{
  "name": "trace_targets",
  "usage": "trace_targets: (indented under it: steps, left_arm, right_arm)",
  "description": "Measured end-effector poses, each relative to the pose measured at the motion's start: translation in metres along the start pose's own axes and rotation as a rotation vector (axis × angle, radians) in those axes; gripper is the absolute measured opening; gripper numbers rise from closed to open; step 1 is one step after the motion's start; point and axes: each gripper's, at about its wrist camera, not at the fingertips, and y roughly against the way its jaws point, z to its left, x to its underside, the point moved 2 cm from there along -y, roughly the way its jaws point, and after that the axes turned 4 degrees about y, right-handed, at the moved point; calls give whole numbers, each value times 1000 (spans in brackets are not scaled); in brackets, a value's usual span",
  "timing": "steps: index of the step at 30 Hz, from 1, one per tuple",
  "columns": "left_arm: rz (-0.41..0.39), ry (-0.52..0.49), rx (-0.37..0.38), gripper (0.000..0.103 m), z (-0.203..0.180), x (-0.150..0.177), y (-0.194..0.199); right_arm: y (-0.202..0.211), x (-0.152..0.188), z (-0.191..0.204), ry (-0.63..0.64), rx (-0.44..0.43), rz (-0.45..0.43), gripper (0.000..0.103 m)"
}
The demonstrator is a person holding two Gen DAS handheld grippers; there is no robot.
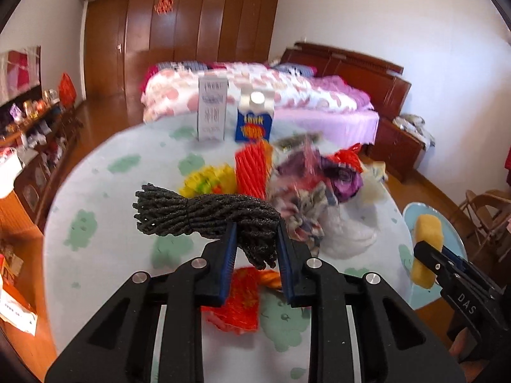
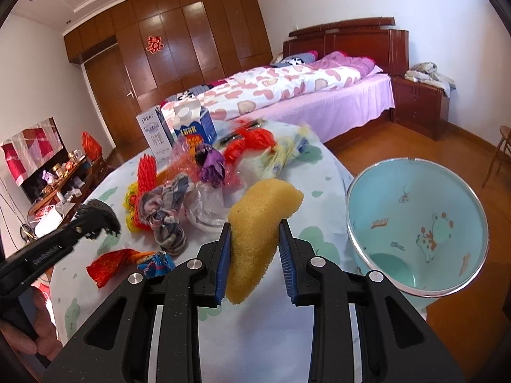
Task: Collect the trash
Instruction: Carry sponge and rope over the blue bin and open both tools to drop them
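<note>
1. On the left wrist view: left claw (image 1: 257,239) is clamped on a bundle of black cord (image 1: 204,220), pads pressing the right end of the bundle, the rest sticking out to the left, lifted clear of the surface (image 1: 95,191)
2. Under the claw: a red printed wrapper (image 1: 239,303) flat on the surface. Further out, a pile of trash: red ribbed netting (image 1: 252,172), yellow netting (image 1: 207,180), a knotted plaid rag (image 1: 303,210), a clear plastic bag (image 1: 348,233), and purple and red wrappers, blurred
3. Far edge of the surface: a white carton (image 1: 211,110) and a blue carton (image 1: 255,118), both upright, side by side
4. Right edge of that view: right claw (image 1: 424,255) gripping a yellow sponge (image 1: 426,249), with the teal bin (image 1: 453,233) behind it
5. On the right wrist view: right claw (image 2: 255,239) is closed on the yellow sponge (image 2: 258,229), sponge upright between the pads, top bent right, off the surface (image 2: 319,223)
6. Teal bin (image 2: 418,233) sits just right of the surface, mouth tilted toward the camera; cartoon print inside
7. Left side of this view: left claw (image 2: 92,223) with the black cord (image 2: 102,215) in it; a hand (image 2: 38,328) on the handle at the lower left
8. Trash pile sits between the two claws; bed (image 2: 319,95) and wooden wardrobe (image 2: 191,41) behind
</note>
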Motion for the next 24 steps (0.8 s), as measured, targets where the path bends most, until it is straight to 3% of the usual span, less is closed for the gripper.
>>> trace_targets:
  steps: [9, 18, 24]
  left_arm:
    - [-94, -107, 136, 24, -43, -17, 27]
    - [-75, -201, 290, 24, -113, -20, 21]
    - [-59, -248, 368, 24, -156, -14, 14]
  right_arm:
    - [23, -21, -22, 0, 50, -94, 29]
    - [41, -36, -84, -49, 181, -144, 30]
    - [46, -36, -129, -80, 274, -124, 30]
